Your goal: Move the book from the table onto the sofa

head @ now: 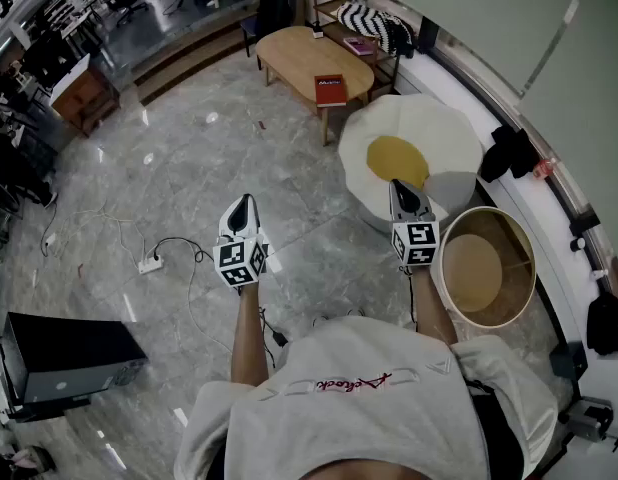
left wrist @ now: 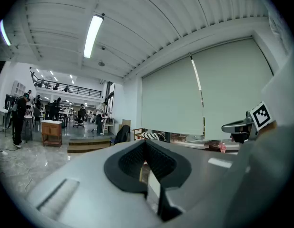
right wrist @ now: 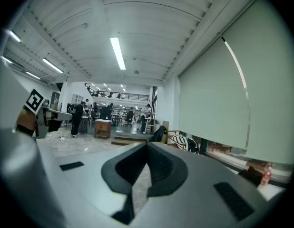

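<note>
A red book point(head: 330, 89) lies flat on the oval wooden table point(head: 299, 53), far ahead of me across the floor. Behind the table stands a wooden-framed sofa point(head: 341, 1) with a black-and-white striped cushion point(head: 374, 23); that cushion point(left wrist: 151, 136) also shows small in the left gripper view and again in the right gripper view point(right wrist: 185, 143). My left gripper point(head: 245, 201) and right gripper point(head: 400, 186) are held side by side at waist height, pointing level toward the table. Both are shut with nothing between the jaws, as the left gripper view point(left wrist: 146, 148) and right gripper view point(right wrist: 147, 151) show.
A fried-egg-shaped white and yellow cushion point(head: 409, 153) lies just ahead of my right gripper. A round wooden tub point(head: 484, 266) stands at my right. A power strip with cables point(head: 151, 263) lies on the marble floor to the left, near a black box point(head: 64, 353).
</note>
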The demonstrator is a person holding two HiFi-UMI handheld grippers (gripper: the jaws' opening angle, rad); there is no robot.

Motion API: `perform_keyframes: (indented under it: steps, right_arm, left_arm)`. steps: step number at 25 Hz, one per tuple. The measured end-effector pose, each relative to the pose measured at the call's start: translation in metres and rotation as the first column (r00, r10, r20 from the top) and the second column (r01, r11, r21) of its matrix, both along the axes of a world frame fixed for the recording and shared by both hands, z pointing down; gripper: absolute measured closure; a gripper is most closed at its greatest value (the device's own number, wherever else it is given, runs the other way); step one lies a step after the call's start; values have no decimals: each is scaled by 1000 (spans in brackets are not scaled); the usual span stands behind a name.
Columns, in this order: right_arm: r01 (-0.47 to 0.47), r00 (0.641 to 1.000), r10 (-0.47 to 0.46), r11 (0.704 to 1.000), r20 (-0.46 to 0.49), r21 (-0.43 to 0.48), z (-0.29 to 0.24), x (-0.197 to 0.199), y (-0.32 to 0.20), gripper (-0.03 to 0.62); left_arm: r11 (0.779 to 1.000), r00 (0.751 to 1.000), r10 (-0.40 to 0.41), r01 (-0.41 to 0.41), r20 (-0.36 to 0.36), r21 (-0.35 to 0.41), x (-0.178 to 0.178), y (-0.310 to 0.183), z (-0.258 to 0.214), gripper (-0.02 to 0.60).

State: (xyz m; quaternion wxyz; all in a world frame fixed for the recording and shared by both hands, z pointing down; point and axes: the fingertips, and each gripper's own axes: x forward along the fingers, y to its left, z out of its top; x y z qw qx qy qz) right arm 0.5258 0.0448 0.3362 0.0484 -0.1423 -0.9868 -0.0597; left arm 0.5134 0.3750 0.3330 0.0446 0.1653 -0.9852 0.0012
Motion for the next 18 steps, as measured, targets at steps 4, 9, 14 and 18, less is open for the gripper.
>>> perform_keyframes:
  steps: [4,9,14,18]
  right_arm:
    - [-1,1000,1,1000,-1,2,0,-3,-1,586]
    - [5,1000,-5,1000,0,3,0,-6,-4,586]
    - [3,1000,-3,1000,6,9,1,-6,-8,586]
    - [-15,999,14,1000,33,27,-3,-9,-20,585]
  left_arm:
    - [1000,1000,0,0,2,-4,-2,-1,-1,572]
    - [1000,1000,-3,3,4,-3,-4,-5,-3,572]
    - [1000,1000,-1,1,14,-7,-6,-8,-7,572]
    - [1000,1000,-4,5,22,-10,-7,-14,-12,572]
